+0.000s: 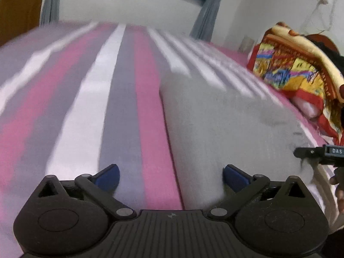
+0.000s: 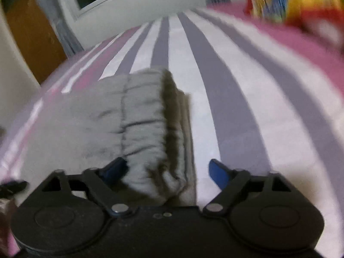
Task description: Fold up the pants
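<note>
The grey pants (image 1: pixel 225 124) lie folded on the striped bed (image 1: pixel 90 99). In the left wrist view my left gripper (image 1: pixel 171 175) is open, its blue fingertips (image 1: pixel 109 174) spread wide over the pants' left edge and the sheet, holding nothing. My right gripper shows at the pants' right edge (image 1: pixel 311 151). In the right wrist view the pants' gathered elastic waistband (image 2: pixel 148 124) lies stacked on the folded layers. My right gripper (image 2: pixel 166 171) is open with the near end of the waistband between its jaws, not clamped.
The bed sheet (image 2: pixel 236 86) has pink, grey and white stripes. A colourful folded blanket (image 1: pixel 296 71) lies at the bed's right side. A white wall, a window with grey curtains (image 1: pixel 206 10) and a wooden door (image 2: pixel 32 36) stand beyond the bed.
</note>
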Motion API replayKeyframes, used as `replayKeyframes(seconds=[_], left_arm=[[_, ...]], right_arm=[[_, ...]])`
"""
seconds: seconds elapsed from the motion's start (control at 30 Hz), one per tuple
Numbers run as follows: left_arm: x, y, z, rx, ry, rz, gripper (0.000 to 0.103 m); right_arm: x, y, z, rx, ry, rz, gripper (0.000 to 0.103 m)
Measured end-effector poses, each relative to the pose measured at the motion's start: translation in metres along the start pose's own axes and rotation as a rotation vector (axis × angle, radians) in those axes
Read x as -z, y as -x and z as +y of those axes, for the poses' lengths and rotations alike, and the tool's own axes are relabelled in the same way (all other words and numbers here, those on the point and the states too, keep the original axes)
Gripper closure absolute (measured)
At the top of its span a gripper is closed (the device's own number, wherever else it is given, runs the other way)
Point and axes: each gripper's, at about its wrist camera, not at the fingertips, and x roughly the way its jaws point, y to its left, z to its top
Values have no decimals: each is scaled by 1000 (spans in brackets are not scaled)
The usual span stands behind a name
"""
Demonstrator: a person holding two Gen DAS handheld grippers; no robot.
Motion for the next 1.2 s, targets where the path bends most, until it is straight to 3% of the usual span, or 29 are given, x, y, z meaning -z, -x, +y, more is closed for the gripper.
replayKeyframes(seconds=[0.07,0.17,0.23,0.27,0.3,0.37,0.4,0.47,0.53,0.57,0.6,0.63,0.7,0.77,0.83,0.87,0.93,1.03,1.1,1.2], left_arm=[[-19,-7,5,15,-3,-26,0],[-44,-39,6,-17,-10,1,0],[-48,-73,9,-32,-34,97,0],[-50,-84,11,-26,-33,119,0],[-54,-88,11,-26,-23,122,0],[-66,-83,3,-34,-45,66,0],[-72,-80,0,-23,-57,26,0],[-85,-89,-2,-12,-59,18,0],[-94,-113,-5,-51,-84,63,0],[-95,-131,-6,-69,-107,119,0],[-94,-139,-5,-73,-111,144,0],[-94,-141,-7,-76,-105,143,0],[-97,-128,-12,-72,-104,111,0],[-89,-101,-12,-34,-112,62,0],[-77,-91,-12,-48,-136,81,0],[-67,-93,-12,-76,-159,106,0],[-59,-95,-6,-64,-110,106,0],[-64,-76,-17,-98,-80,95,0],[-61,-53,-27,-74,-108,57,0],[-45,-23,-29,-45,-106,41,0]], right_arm=[[-12,12,7,-5,58,-80,16],[-35,14,10,-46,57,-167,14],[-49,-8,10,-9,91,-134,13],[-51,-28,10,51,134,-74,9],[-53,-46,4,83,147,-10,5],[-64,-56,-7,37,81,32,1],[-70,-50,-4,34,95,8,2],[-73,-30,8,23,158,-96,17],[-82,-38,13,-20,181,-116,14],[-84,-50,17,12,214,-78,10],[-84,-76,19,81,258,5,7],[-83,-92,14,84,253,44,6],[-85,-97,2,50,164,56,1],[-86,-75,5,32,176,-14,6],[-65,-45,17,17,219,-79,5],[-58,-43,16,9,221,-73,4],[-46,-61,11,38,248,23,1],[-48,-69,-1,4,110,63,1],[-49,-50,10,5,129,9,10],[-39,-15,20,-40,153,-47,10]])
